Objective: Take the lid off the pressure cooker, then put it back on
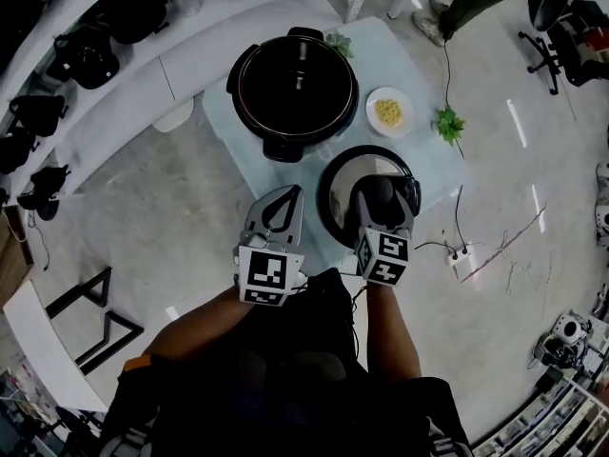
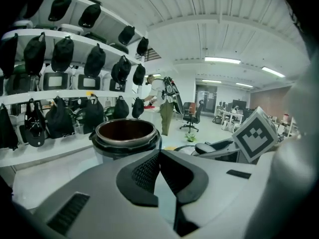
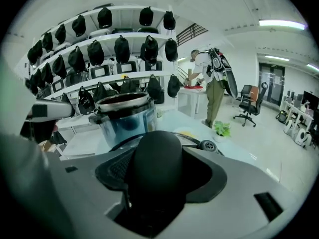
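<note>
The pressure cooker [image 1: 295,89] stands open on the pale table [image 1: 221,114], its dark inside showing; it also rises ahead in the left gripper view [image 2: 124,136] and the right gripper view [image 3: 123,114]. Its round lid [image 1: 341,190] lies flat on the table in front of the cooker, to the right. My right gripper [image 1: 383,198] is shut on the lid's black handle [image 3: 154,166], which fills the space between the jaws. My left gripper [image 1: 278,209] hovers left of the lid, shut with nothing in it [image 2: 158,156].
A small plate of yellow food [image 1: 389,112] and a green sprig [image 1: 448,124] lie right of the cooker. Another sprig [image 1: 338,41] sits behind it. Curved white shelves with black bags [image 1: 86,60] run along the left. A person [image 3: 214,86], office chairs and floor cables [image 1: 457,246] are nearby.
</note>
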Motion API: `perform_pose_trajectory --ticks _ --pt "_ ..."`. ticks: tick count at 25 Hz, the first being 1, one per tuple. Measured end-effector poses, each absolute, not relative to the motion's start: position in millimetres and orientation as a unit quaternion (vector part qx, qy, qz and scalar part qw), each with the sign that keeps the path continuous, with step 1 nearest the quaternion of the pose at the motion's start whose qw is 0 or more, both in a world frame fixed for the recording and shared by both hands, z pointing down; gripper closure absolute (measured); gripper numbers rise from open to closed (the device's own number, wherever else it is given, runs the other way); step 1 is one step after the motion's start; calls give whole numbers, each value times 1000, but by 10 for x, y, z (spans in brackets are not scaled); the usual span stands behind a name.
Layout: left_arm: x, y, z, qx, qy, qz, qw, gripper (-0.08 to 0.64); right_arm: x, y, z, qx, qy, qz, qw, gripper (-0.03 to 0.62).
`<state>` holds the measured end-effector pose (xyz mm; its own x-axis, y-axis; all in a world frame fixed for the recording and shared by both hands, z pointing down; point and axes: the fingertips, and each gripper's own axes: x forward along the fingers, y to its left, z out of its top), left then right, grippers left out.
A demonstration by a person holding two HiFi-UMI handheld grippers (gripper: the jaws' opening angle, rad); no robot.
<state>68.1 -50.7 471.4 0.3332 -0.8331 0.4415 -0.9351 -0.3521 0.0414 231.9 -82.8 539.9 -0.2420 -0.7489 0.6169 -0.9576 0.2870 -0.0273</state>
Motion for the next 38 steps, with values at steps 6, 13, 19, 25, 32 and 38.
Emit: perform_pose_trajectory --ticks 6,13,19,25,32,38 --pt "524 -568 4276 816 -545 145 128 550 2390 -774 4655 573 -768 178 225 298" --pt "363 -720 4045 790 -586 133 122 549 2375 -1060 3967 522 -816 133 209 298" --pt "109 -871 3886 745 -643 129 124 549 1892 -1563 3653 415 -879 84 221 298" --pt "-274 -973 3890 701 -688 132 133 549 1125 -1988 3656 286 -926 37 244 298" --pt "-563 -1023 3945 662 -724 132 143 551 545 -2244 3818 192 -944 16 268 298" --pt "-731 -1061 4028 645 -738 131 151 551 223 -2354 3971 145 -949 7 279 298"
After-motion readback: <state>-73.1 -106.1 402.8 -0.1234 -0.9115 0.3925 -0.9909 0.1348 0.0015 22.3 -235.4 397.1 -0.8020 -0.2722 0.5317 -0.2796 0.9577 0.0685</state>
